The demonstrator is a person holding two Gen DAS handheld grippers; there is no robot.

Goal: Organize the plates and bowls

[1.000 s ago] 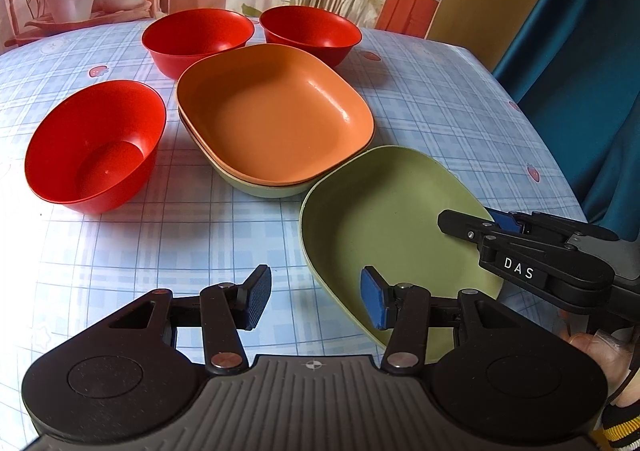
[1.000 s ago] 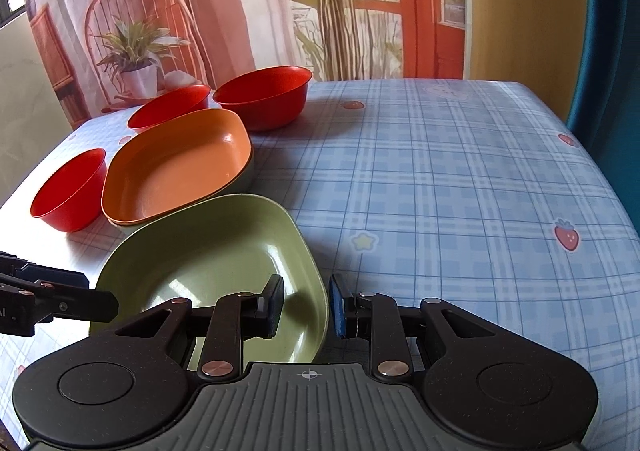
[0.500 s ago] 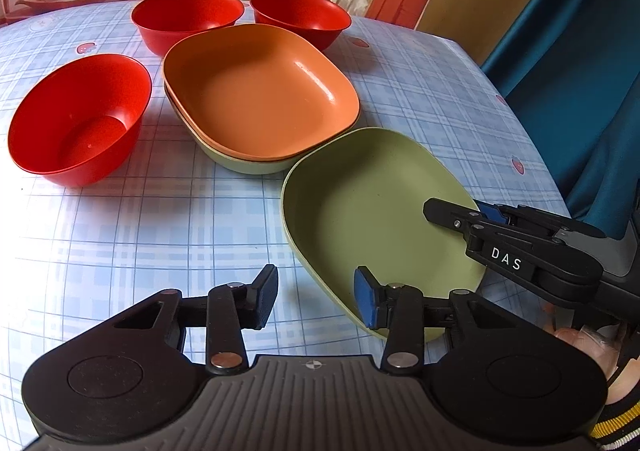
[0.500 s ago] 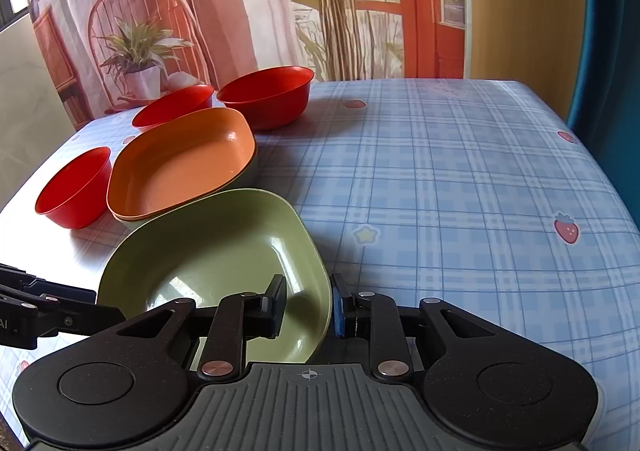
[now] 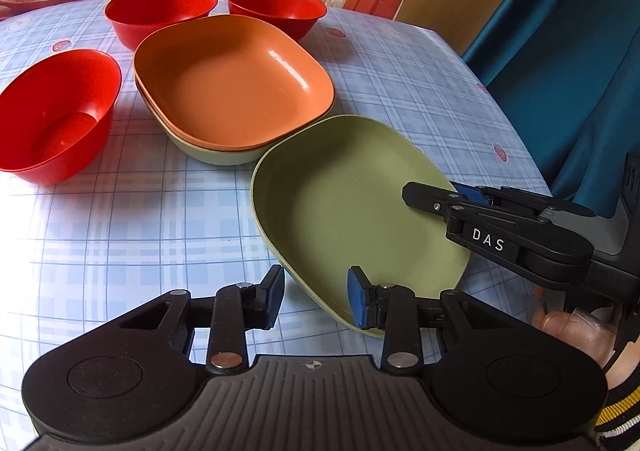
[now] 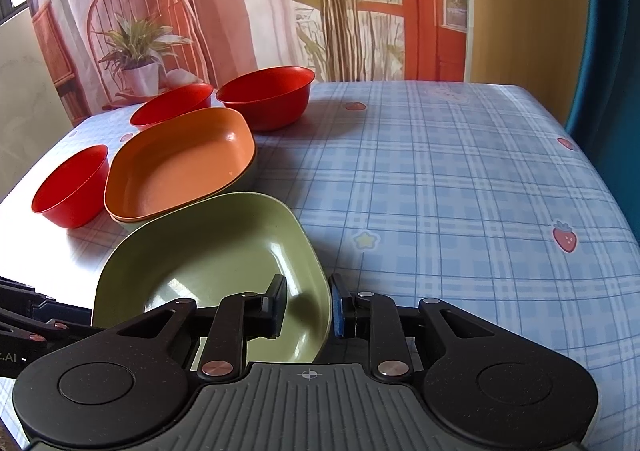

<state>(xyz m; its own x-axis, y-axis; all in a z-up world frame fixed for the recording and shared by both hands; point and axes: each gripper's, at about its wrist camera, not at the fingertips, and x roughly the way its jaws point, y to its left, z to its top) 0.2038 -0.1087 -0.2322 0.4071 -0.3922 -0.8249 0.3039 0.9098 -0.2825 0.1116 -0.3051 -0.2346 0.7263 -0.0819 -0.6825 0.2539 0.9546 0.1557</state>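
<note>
Green plate [image 5: 352, 211] lower centre on checked surface [image 6: 460, 179], its rim clamped in right tongs [image 6: 308, 305]; left tongs [image 5: 316, 297] closing astride near rim. Orange plate stack [image 5: 232, 87] touches its far edge, red bowls [image 5: 56, 115] around; right half open

blue plaid tablecloth [image 6: 460, 191] with strawberry prints, teal curtain [image 5: 568, 63], printed backdrop [image 6: 248, 3] of potted plant
</note>
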